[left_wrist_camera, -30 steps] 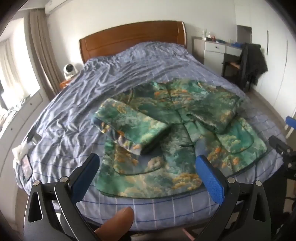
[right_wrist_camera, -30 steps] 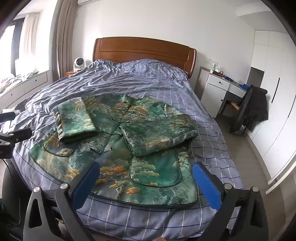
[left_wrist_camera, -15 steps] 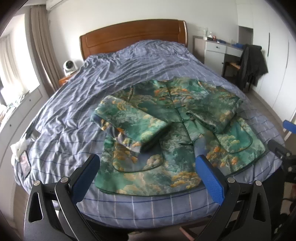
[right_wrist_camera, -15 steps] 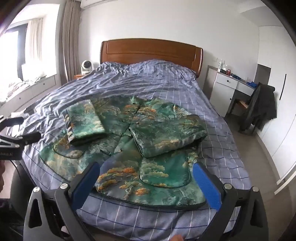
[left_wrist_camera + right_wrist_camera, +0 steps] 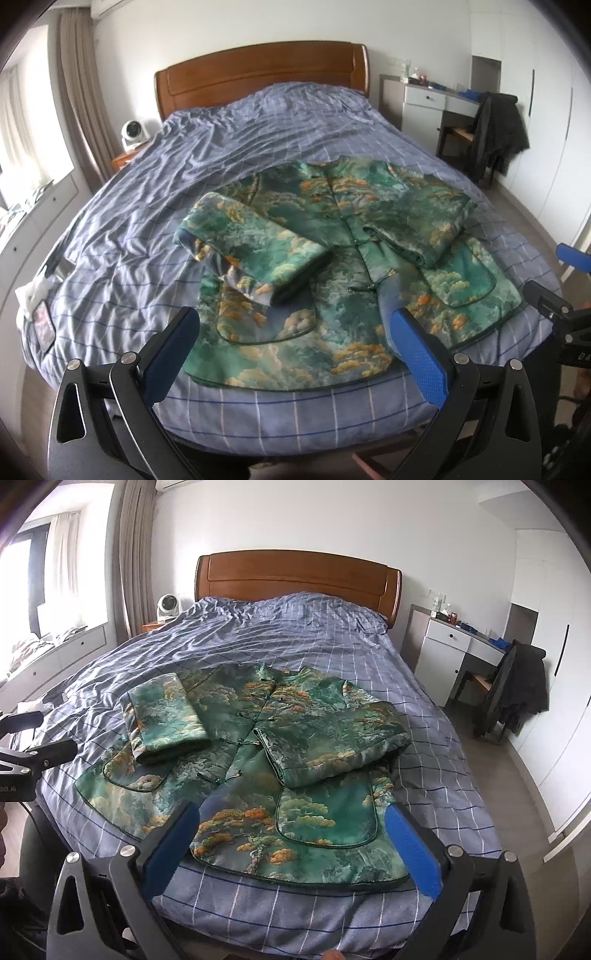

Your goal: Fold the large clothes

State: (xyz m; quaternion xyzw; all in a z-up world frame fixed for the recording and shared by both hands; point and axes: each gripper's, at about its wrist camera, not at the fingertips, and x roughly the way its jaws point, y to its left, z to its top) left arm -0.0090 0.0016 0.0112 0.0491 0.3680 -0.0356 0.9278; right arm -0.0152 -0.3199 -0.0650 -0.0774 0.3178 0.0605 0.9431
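Note:
A green jacket (image 5: 340, 280) (image 5: 266, 760) with orange and cloud patterns lies front-up on the bed, hem toward me. Both sleeves are folded in over its chest: the left sleeve (image 5: 255, 247) (image 5: 166, 716) and the right sleeve (image 5: 417, 225) (image 5: 332, 738). My left gripper (image 5: 295, 339) hangs open above the foot of the bed, short of the hem, holding nothing. My right gripper (image 5: 291, 830) is open too, just before the hem's right half. Each gripper shows at the edge of the other's view, the right gripper (image 5: 561, 295) and the left gripper (image 5: 33, 738).
The bed (image 5: 240, 147) has a blue checked cover and a wooden headboard (image 5: 295, 576). A white fan (image 5: 168, 607) sits on the nightstand. A desk (image 5: 458, 646) and a chair with a dark coat (image 5: 517, 686) stand at the right. Papers (image 5: 37, 299) lie at the bed's left edge.
Both grippers have drawn back and risen from the bed, so more of the room shows. The fingertip seen under the left gripper is gone. The jacket has not moved.

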